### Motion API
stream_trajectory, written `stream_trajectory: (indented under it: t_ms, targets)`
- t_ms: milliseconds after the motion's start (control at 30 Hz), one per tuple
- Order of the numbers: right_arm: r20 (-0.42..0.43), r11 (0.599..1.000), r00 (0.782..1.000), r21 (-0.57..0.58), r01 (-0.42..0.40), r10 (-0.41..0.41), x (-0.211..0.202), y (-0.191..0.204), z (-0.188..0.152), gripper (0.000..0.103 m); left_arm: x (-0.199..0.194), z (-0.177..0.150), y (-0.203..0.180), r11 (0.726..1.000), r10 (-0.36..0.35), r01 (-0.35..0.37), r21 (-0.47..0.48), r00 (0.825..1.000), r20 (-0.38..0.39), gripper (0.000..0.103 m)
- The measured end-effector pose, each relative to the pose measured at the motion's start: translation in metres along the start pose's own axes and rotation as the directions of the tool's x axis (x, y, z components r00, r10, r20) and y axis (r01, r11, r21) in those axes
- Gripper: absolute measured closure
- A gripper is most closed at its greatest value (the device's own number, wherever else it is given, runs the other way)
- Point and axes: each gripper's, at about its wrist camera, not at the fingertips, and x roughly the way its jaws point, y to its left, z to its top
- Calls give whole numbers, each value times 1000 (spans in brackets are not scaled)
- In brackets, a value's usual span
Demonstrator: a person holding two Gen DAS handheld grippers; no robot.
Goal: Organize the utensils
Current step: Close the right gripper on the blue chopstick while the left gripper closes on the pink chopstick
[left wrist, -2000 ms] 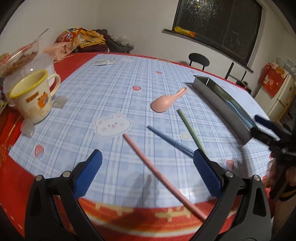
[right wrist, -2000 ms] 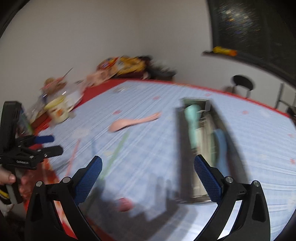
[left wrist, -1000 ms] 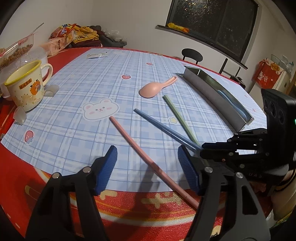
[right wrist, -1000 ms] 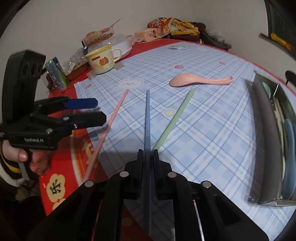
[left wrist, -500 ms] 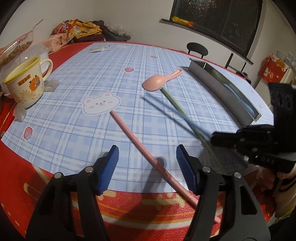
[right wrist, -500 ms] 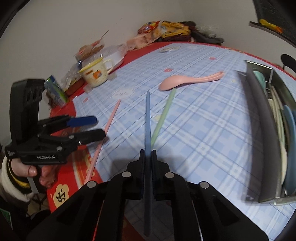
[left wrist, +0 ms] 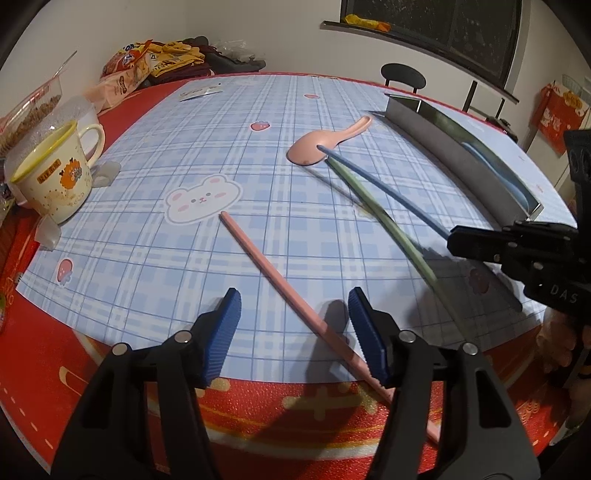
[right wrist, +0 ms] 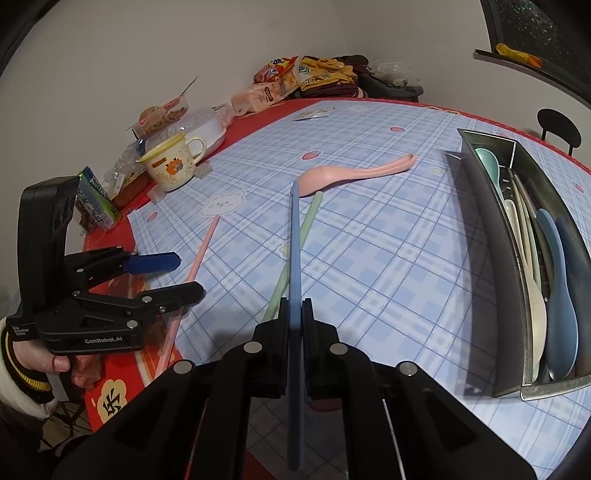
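Plain pale walls [left wrist: 288, 33] meet in a corner behind the tabletop [left wrist: 258, 122] — red, with a blue plaid cover. A dark window [left wrist: 443, 18] sits high on the right over a ledge [left wrist: 406, 35]. A black chair [left wrist: 403, 75] stands beyond the far edge — a red hanging [left wrist: 561, 110] further right.

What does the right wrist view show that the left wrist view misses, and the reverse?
Only the right wrist view: inside the long metal tray, a dark blue spoon and pale utensils; the right gripper shut on the blue chopstick.

Only the left wrist view: the left gripper, jaws closing, straddling the pink chopstick without pressing it.

Both: the pink spoon, green chopstick and yellow-rimmed mug.
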Motion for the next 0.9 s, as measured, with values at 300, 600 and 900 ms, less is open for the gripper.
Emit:
stream_trajectory:
  t_ms: [300, 600, 900]
  targets:
    - [5, 1000, 1000, 9, 1, -1, -1, -1, -1, 96, 1, 0, -5, 999, 31, -31, 22, 999, -8, 44]
    - [8, 1000, 1000, 18, 0, -1, -2, -1, -1, 96, 2, 7, -5, 997, -46, 48, 56, 999, -21, 83]
    - [14, 999, 1000, 36, -3, 3, -4, -5, 0, 96, 19, 28, -19, 990, -59, 64, 122, 997, -49, 93]
